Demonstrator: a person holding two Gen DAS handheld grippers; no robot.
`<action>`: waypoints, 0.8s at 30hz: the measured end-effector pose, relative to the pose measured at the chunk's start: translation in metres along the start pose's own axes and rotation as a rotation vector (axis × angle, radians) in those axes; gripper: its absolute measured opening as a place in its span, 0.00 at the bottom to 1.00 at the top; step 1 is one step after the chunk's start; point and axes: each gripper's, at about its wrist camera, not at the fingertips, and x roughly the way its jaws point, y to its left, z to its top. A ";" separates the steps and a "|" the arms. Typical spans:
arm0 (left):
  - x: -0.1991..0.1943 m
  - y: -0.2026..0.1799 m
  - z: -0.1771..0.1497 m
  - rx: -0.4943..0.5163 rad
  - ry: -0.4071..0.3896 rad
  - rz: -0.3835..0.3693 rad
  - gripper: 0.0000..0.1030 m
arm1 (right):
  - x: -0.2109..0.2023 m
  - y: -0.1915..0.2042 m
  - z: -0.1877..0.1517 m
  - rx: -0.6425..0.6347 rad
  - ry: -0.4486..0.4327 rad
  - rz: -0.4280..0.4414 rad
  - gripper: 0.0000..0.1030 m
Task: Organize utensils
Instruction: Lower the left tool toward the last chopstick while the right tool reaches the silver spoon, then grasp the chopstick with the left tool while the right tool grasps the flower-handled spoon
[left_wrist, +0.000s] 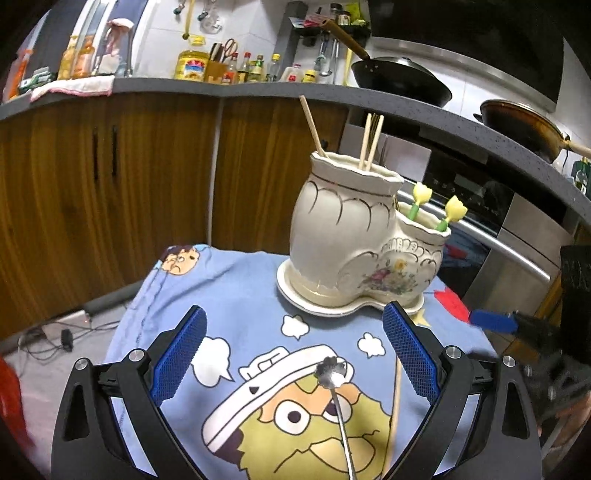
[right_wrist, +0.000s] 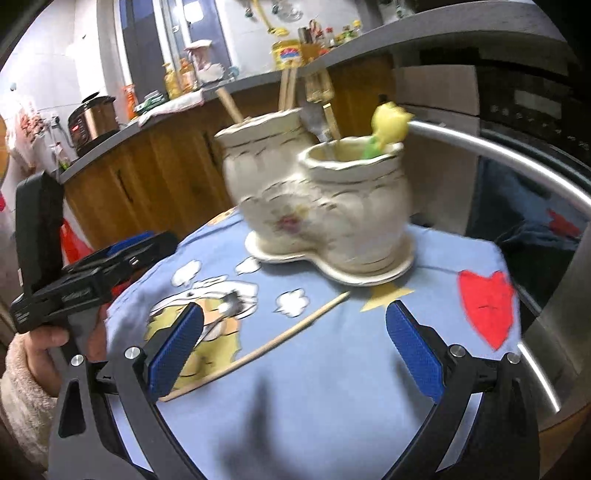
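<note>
Both grippers, left gripper (left_wrist: 293, 354) and right gripper (right_wrist: 295, 349), are hovering wide apart, empty. Lower centre, one spoon (left_wrist: 338, 398) and one chopstick (left_wrist: 396, 398) are lying on the bench cloth (left_wrist: 229, 295). Better grasping the handle middle, then lifting toward the holder (left_wrist: 354, 236), already keeping three chopsticks, two tulip picks.

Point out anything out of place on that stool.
Two utensils lie loose on the blue cartoon cloth instead of in the cream boot-shaped ceramic holder: a silver flower-tipped metal spoon and one wooden chopstick. Both grippers are open and empty.
</note>
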 end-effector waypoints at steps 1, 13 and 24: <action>-0.001 0.002 0.001 -0.007 -0.004 -0.003 0.93 | 0.003 0.006 -0.001 -0.005 0.014 0.007 0.95; -0.001 0.035 0.006 -0.106 -0.015 0.044 0.92 | 0.067 0.087 -0.011 -0.093 0.243 -0.028 0.38; -0.004 0.044 0.006 -0.127 -0.019 0.040 0.92 | 0.079 0.102 -0.014 -0.158 0.245 -0.104 0.06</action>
